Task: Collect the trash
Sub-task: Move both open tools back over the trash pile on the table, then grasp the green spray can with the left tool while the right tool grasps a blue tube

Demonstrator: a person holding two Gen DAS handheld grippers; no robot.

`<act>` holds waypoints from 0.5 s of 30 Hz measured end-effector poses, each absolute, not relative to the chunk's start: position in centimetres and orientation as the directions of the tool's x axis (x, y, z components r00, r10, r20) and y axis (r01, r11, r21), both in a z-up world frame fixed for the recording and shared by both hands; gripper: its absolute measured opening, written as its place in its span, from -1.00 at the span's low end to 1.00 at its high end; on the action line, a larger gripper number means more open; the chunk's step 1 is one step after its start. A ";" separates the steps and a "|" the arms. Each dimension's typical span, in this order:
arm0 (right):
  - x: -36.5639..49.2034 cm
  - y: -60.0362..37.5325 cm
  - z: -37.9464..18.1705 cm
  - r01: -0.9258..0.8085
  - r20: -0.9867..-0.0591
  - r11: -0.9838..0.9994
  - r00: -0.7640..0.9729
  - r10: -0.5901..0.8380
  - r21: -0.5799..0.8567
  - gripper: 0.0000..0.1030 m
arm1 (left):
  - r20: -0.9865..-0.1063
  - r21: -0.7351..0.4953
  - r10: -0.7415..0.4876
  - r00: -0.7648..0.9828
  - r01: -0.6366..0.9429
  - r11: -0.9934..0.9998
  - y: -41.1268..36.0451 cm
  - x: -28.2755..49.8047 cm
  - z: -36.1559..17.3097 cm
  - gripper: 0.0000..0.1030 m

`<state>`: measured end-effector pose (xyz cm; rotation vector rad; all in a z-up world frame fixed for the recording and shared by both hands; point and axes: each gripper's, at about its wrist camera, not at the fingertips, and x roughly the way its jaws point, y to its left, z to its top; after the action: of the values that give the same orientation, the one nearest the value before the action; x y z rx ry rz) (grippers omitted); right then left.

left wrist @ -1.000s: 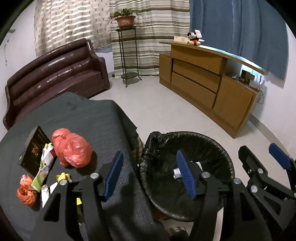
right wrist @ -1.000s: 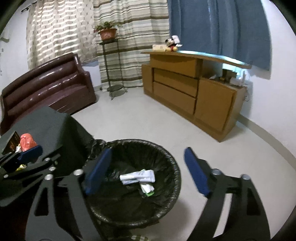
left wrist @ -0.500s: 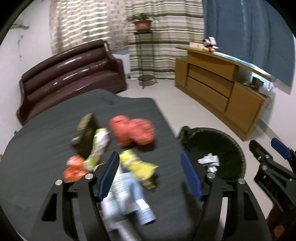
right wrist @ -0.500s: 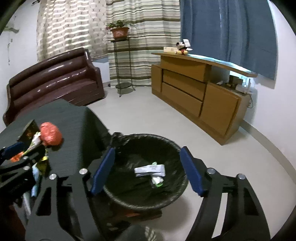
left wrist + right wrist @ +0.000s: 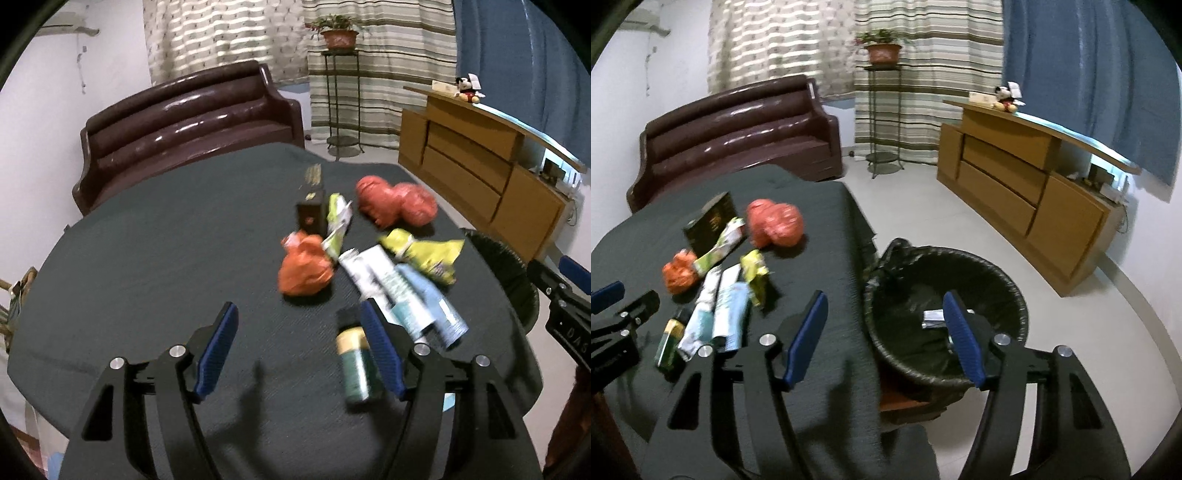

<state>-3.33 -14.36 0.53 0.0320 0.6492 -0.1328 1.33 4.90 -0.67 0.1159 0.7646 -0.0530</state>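
Tools both gape wide, empty: our left tool point(image 5: 299, 347) has swung from the black-lined round bin point(image 5: 993, 273) back over the dark-clothed desk point(image 5: 147, 258), just before the small green bottle point(image 5: 354, 365); our right tool point(image 5: 882, 332) hovers at the bin, so another pickup follows.

Left tool point(image 5: 297, 334) gapes wide, nothing held; right tool point(image 5: 884, 323) level beside it, spread wide and empty.
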 end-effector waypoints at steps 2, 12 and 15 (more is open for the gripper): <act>-3.5 -13.7 0.3 0.123 -0.610 0.992 0.785 -0.104 -0.011 0.23 | -0.701 0.076 -0.014 0.713 0.094 0.993 5.2 1.3 -1.0 0.30; -3.7 -12.6 -0.4 0.100 -0.625 0.995 0.776 -0.086 -0.012 0.23 | -0.713 0.063 -0.048 0.699 0.132 0.989 5.0 1.5 -2.2 0.31; -3.6 -12.5 -0.6 0.097 -0.630 0.995 0.772 -0.080 -0.008 0.23 | -0.711 0.072 -0.045 0.702 0.136 0.988 4.9 1.5 -2.8 0.33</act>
<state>-3.64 -12.55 -0.57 0.0255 0.6817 -0.0958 1.55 4.87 -2.76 0.1220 0.7873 -0.1010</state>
